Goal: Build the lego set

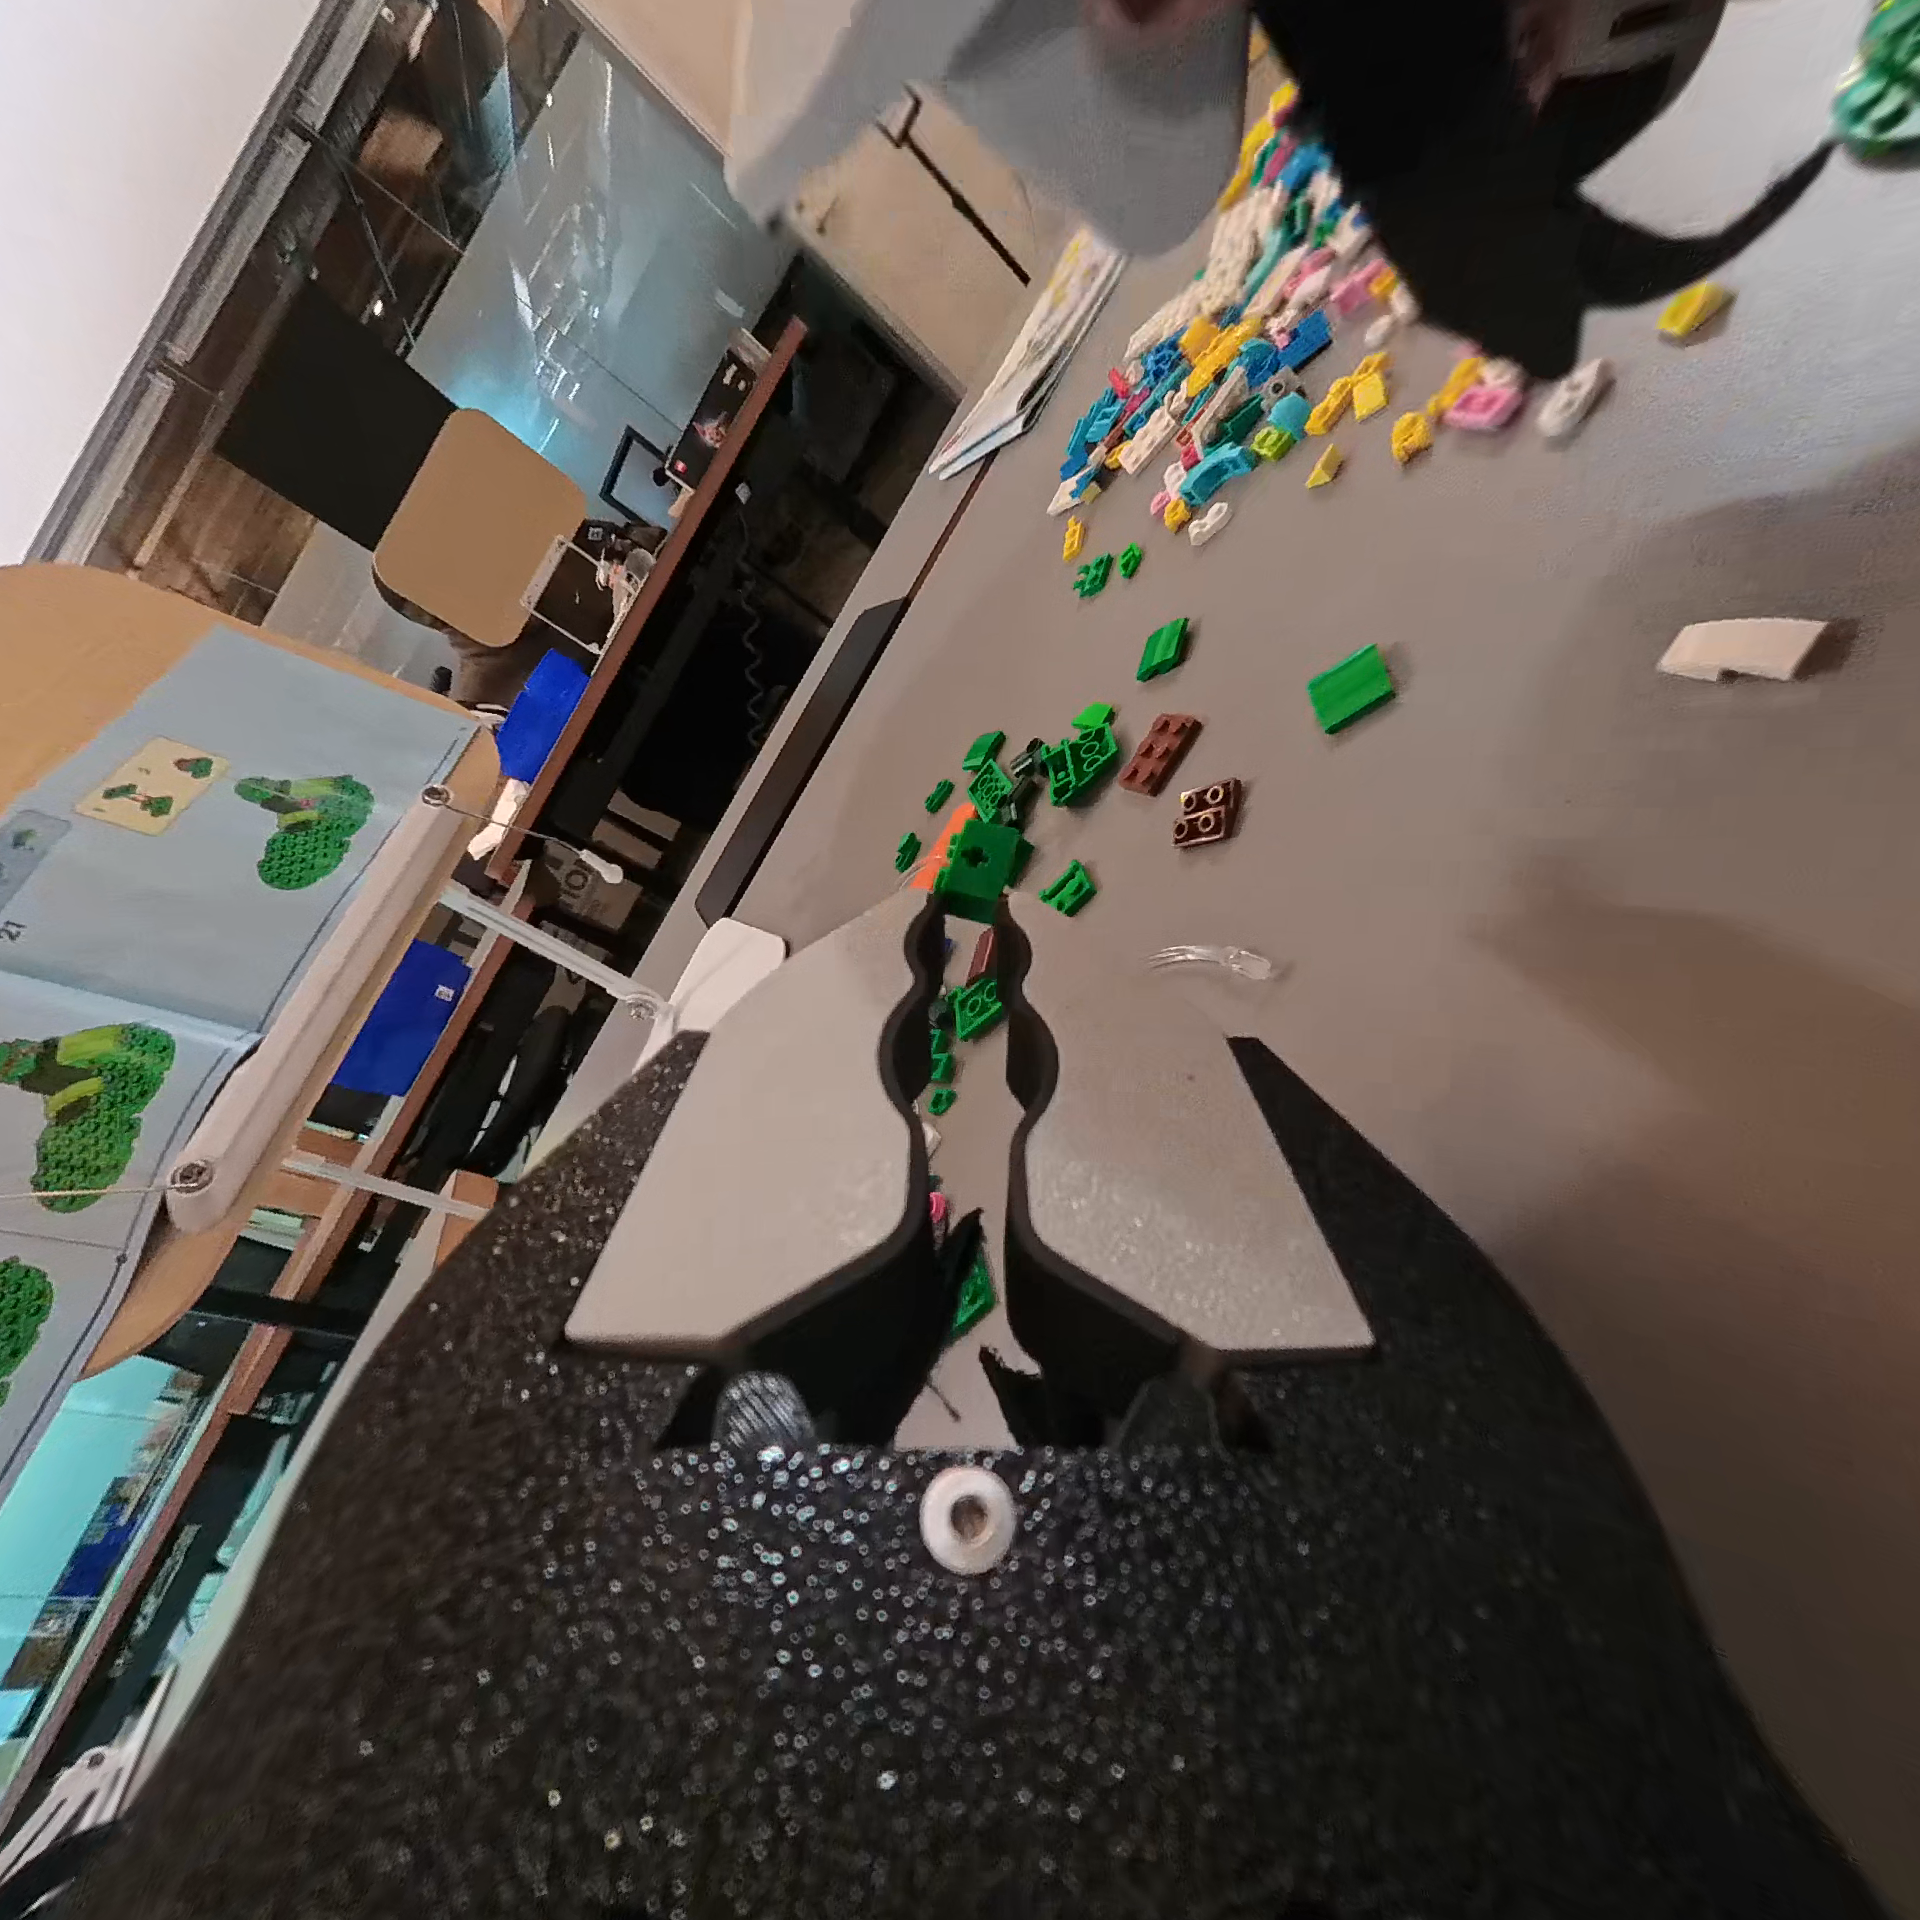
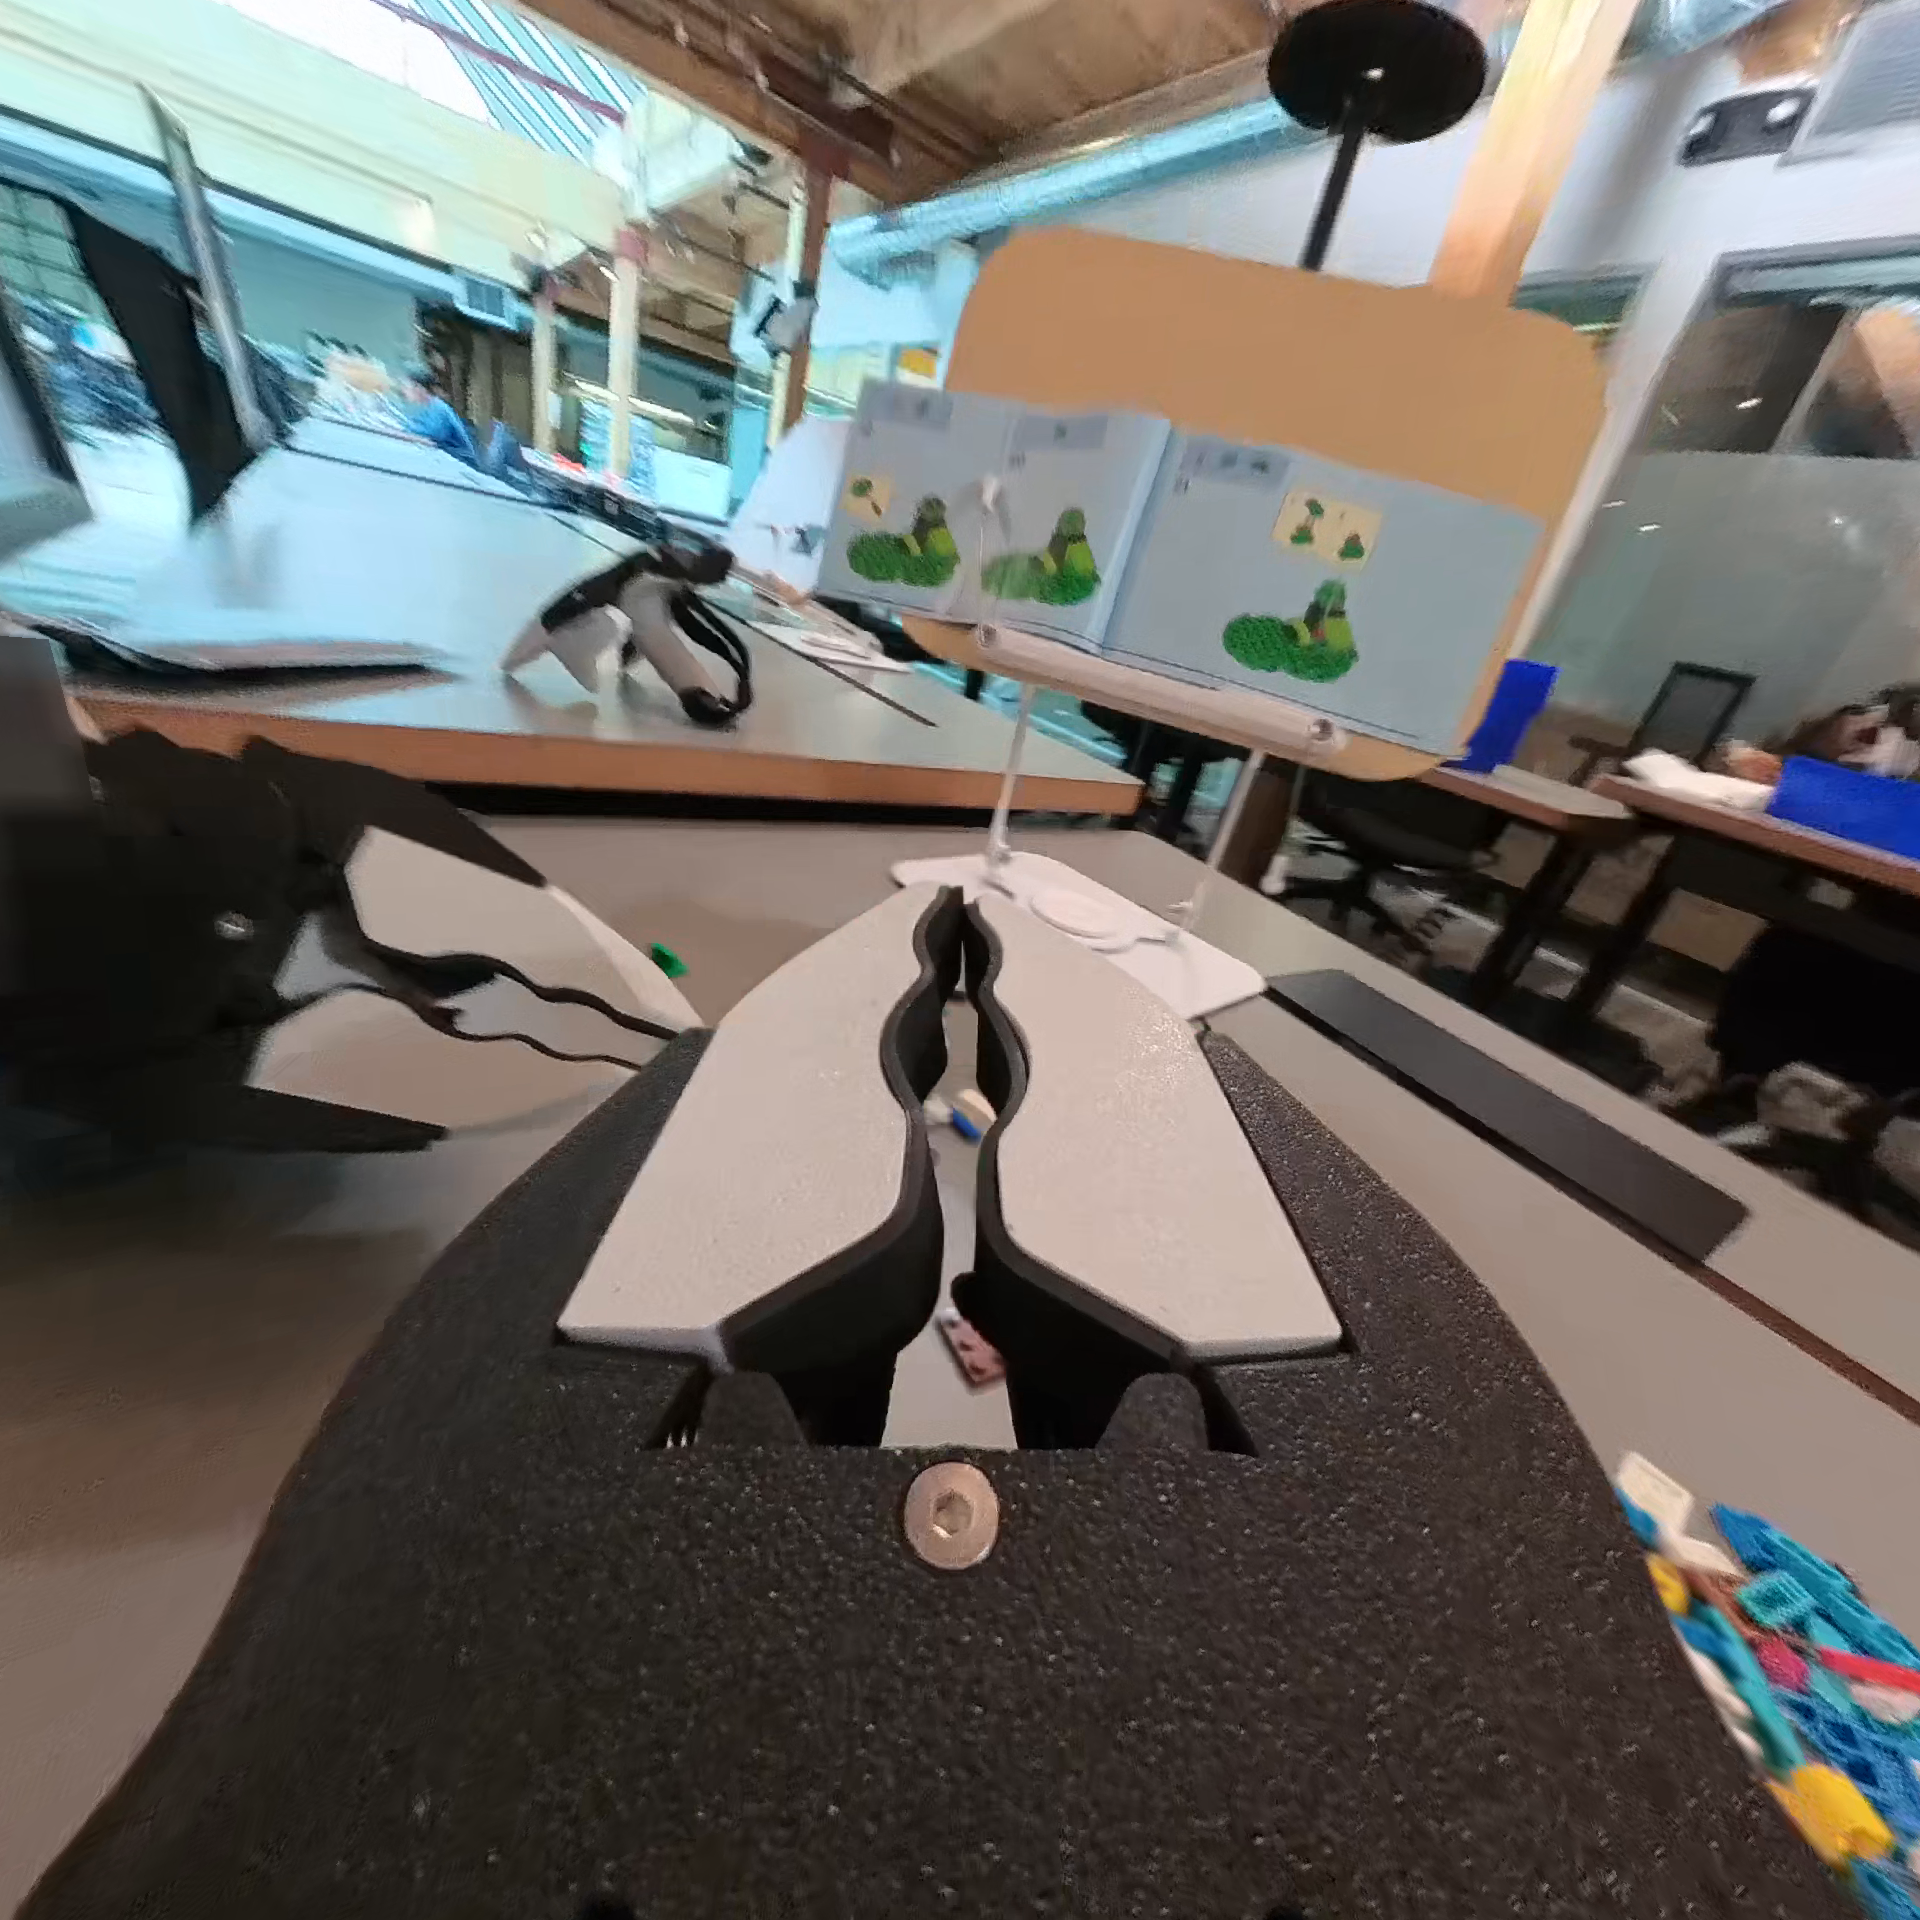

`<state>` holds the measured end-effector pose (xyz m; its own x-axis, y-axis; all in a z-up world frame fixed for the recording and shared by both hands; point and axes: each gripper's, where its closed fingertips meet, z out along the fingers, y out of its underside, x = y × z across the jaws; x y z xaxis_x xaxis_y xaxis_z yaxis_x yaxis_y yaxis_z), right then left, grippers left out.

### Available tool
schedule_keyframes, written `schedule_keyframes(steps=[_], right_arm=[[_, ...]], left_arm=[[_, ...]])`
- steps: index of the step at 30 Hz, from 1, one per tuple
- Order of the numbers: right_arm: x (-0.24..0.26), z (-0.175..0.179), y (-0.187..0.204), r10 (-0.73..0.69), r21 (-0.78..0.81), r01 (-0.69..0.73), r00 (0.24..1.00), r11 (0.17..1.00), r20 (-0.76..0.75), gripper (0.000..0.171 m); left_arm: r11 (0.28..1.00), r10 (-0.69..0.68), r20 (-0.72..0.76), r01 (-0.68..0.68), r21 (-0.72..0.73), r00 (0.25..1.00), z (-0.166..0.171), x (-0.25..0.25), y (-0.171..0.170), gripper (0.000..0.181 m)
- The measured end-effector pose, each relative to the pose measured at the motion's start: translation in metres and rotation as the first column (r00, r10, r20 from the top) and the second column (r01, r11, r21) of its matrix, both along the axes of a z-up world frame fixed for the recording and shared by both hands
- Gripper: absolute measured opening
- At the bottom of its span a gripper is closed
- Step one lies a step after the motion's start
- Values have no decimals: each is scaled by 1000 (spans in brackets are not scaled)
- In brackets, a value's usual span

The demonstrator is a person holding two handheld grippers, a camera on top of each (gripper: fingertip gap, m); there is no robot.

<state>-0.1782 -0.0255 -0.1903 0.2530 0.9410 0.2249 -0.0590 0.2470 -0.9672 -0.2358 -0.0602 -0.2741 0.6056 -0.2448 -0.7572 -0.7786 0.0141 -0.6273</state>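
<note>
My left gripper point(image 1: 971, 914) is shut on a green brick point(image 1: 982, 868) with a cross-shaped hole and holds it at its tips over a scatter of small green pieces point(image 1: 1081, 764). Two brown plates point(image 1: 1158, 753) lie just beyond, and two green tiles point(image 1: 1349, 688) lie farther out. My right gripper point(image 2: 961, 914) is shut with nothing visible between its tips, pointing at the instruction booklet point(image 2: 1195, 561) on its stand. In the left wrist view it is a black blur at the top point(image 1: 1455, 208). The left gripper shows at the left of the right wrist view point(image 2: 649, 1044).
The grey table point(image 1: 1558, 1039) holds a pile of mixed coloured bricks point(image 1: 1247, 353), also visible at the lower right in the right wrist view point(image 2: 1787, 1642). A white curved piece point(image 1: 1745, 649) and a clear piece point(image 1: 1210, 961) lie loose. A blurred green build point(image 1: 1881, 94) sits top right. The white stand base point(image 2: 1091, 925) stands ahead. Some 11 cm of space lies between my two pairs of fingers.
</note>
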Motion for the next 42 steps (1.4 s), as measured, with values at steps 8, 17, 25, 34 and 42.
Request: schedule_keyframes(steps=[8,17,25,34,42], right_arm=[[2,-45,-61,575,-386,-481,799,787,177,10],[-10,-68,-53,473,-350,-360,816,865,330,18],[-36,-103,-16,216,-273,-65,791,960,573,2],[-66,-145,1,197,-231,-35,653,972,731,5],[-80,-150,3,246,-261,-68,621,963,744,6]], left_arm=[[974,-215,-66,219,56,974,2,35,-14,8],[990,-97,-88,105,90,991,7,13,-10,9],[969,228,-28,-223,108,973,12,-53,-1,9],[955,277,52,-281,98,959,14,-69,-2,9],[957,269,117,-279,77,956,15,-74,-2,9]])
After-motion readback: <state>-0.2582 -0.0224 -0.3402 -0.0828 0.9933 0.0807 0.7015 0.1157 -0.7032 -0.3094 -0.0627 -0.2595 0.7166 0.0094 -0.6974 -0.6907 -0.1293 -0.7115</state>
